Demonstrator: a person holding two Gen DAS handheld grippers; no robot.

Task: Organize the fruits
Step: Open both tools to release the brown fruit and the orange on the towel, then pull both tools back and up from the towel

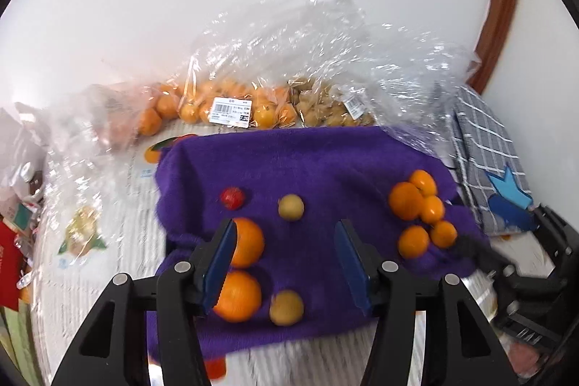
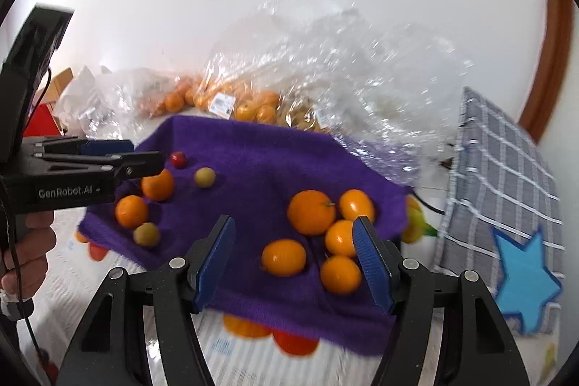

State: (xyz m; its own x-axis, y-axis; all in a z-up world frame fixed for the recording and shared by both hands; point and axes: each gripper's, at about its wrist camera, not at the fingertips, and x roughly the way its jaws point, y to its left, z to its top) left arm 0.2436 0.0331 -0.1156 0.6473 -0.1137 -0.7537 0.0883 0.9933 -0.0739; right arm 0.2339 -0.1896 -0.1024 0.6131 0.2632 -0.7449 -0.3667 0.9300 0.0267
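Observation:
A purple towel (image 1: pixel 325 161) lies spread on a mat. On its left part sit two large oranges (image 1: pixel 249 243), a small red fruit (image 1: pixel 232 198) and two yellow-green fruits (image 1: pixel 290 207). A cluster of small oranges (image 1: pixel 419 205) lies on its right part. My left gripper (image 1: pixel 286 225) hangs open above the towel, nothing between its blue pads; its left finger overlaps the large oranges in view. My right gripper (image 2: pixel 295 221) is open above the small oranges (image 2: pixel 311 212), which lie on the towel (image 2: pixel 253 151) without touching the pads. The left gripper (image 2: pixel 144 154) shows at the right wrist view's left edge, held by a hand (image 2: pixel 25 252).
Clear plastic bags (image 1: pixel 231 104) of oranges and brownish fruits lie behind the towel against a white wall. A grey checked cloth (image 2: pixel 503 169) with a blue star stands at the right. Boxes and packets (image 1: pixel 18 212) crowd the left edge. More fruit pokes out under the towel's near edge (image 2: pixel 253 328).

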